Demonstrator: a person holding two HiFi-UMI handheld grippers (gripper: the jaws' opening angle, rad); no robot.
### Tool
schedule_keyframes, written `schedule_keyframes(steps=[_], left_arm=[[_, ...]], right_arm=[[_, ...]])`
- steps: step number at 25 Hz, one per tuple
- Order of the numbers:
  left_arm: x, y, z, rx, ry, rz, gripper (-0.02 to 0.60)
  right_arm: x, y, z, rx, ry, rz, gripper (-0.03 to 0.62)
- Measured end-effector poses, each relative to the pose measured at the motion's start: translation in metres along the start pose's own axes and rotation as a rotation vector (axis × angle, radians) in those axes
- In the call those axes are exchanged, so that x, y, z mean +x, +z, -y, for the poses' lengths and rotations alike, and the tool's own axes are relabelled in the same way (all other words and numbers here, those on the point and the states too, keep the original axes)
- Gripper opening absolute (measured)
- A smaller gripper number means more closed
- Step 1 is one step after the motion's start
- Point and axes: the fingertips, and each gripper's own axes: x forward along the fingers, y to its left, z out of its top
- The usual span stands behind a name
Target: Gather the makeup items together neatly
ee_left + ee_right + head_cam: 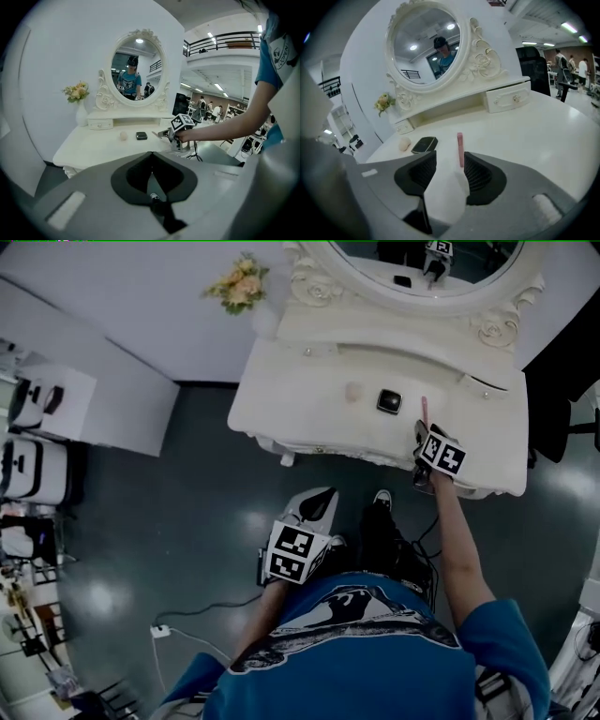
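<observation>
Nearest the head camera, a blue shirt is seen at 6 o'clock of the frame. Beyond it, at 12 o'clock, a white dressing table is set, backed by an oval mirror.

The left gripper is held short of the table's front edge, at 6 o'clock of it. Its jaws are pressed together with nothing between them. The right gripper is held low over the tabletop, with its jaws parted and neither pad pressed on anything.

A black compact is laid flat at 10 o'clock of that gripper. The pink tube (slim and straight) is laid on the table with its long axis run from 6 to 12 o'clock, pointed away toward the mirror. Its near end is placed at the mouth of the parted jaws, just beside the tip of the right-hand one; whether it is touched there cannot be told. A pale sponge is found at 9 o'clock of the compact, near it.
</observation>
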Motion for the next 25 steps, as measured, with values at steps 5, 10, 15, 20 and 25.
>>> schedule_keyframes(steps=[5, 10, 15, 20, 25], left_arm=[[-0.034, -0.032, -0.010, -0.009, 0.000, 0.010, 0.015], [-0.053, -0.051, 0.000, -0.006, -0.042, 0.023, 0.015], [-0.061, -0.056, 0.013, 0.019, -0.094, 0.032, 0.015], [-0.069, -0.056, 0.027, 0.021, -0.137, 0.050, 0.015], [-0.068, -0.050, 0.034, 0.022, -0.146, 0.071, 0.015]], right_arm=[[-0.061, -0.031, -0.035, -0.045, 0.069, 0.028, 0.186], [-0.115, -0.056, -0.064, -0.055, 0.120, 0.057, 0.186], [-0.163, -0.075, -0.101, -0.067, 0.191, 0.088, 0.186], [-0.203, -0.088, -0.135, -0.103, 0.278, 0.111, 0.183], [-0.231, -0.097, -0.162, -0.162, 0.345, 0.120, 0.153]])
